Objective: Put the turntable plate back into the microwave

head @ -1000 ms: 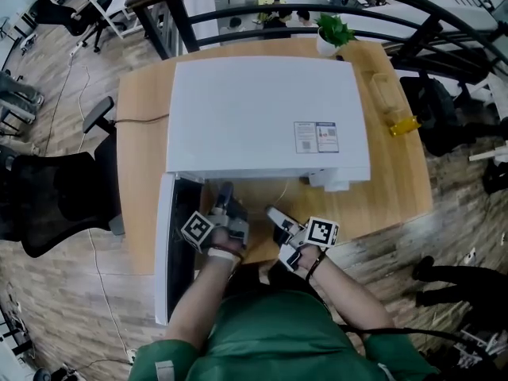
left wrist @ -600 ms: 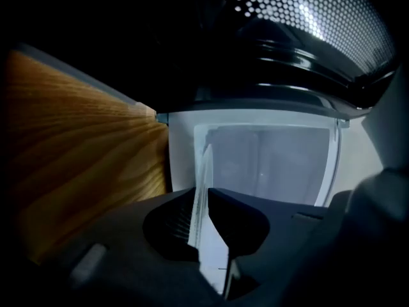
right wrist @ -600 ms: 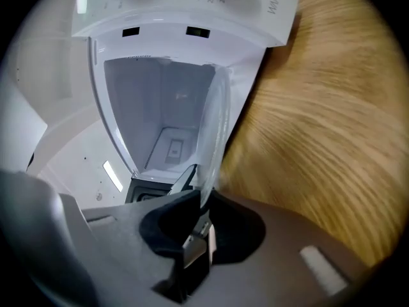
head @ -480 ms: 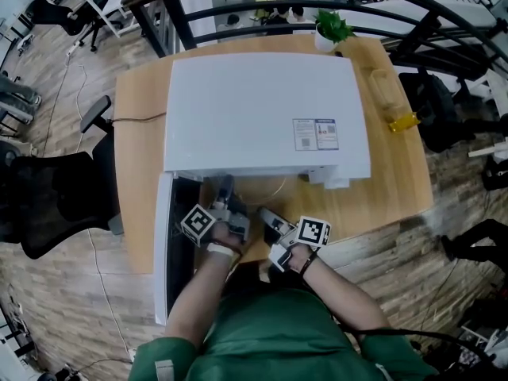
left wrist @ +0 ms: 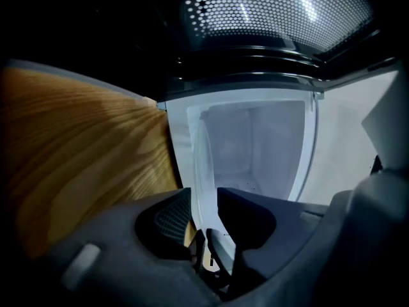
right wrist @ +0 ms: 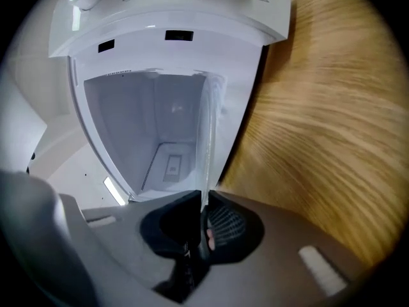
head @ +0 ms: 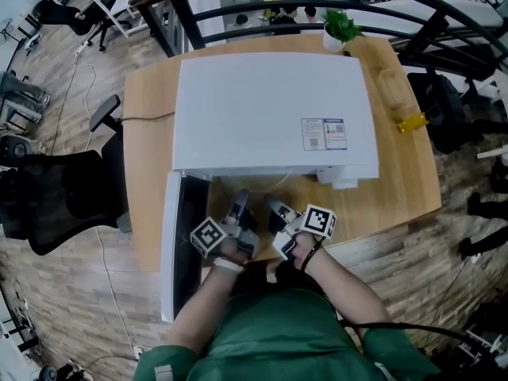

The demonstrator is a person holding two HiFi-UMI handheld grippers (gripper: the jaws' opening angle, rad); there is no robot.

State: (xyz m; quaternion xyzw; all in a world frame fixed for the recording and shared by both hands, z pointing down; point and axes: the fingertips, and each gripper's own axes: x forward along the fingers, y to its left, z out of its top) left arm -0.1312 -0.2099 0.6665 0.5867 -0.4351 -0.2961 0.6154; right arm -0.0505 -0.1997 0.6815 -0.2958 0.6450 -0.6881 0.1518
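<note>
The turntable plate (right wrist: 208,133) hangs level before the open microwave (head: 270,109), over the desk (head: 147,141). The right tool (right wrist: 203,204) has just been closing and pinches its rim, while the left tool (left wrist: 204,200) has just been opening and stands spread, the rim loose between its jaws. With one grip bearing the glass, it seems wise to keep it flat and slide it in slowly.

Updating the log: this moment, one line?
left gripper: just opened, plate between jaws | right gripper: just closed on plate | microwave door open
</note>
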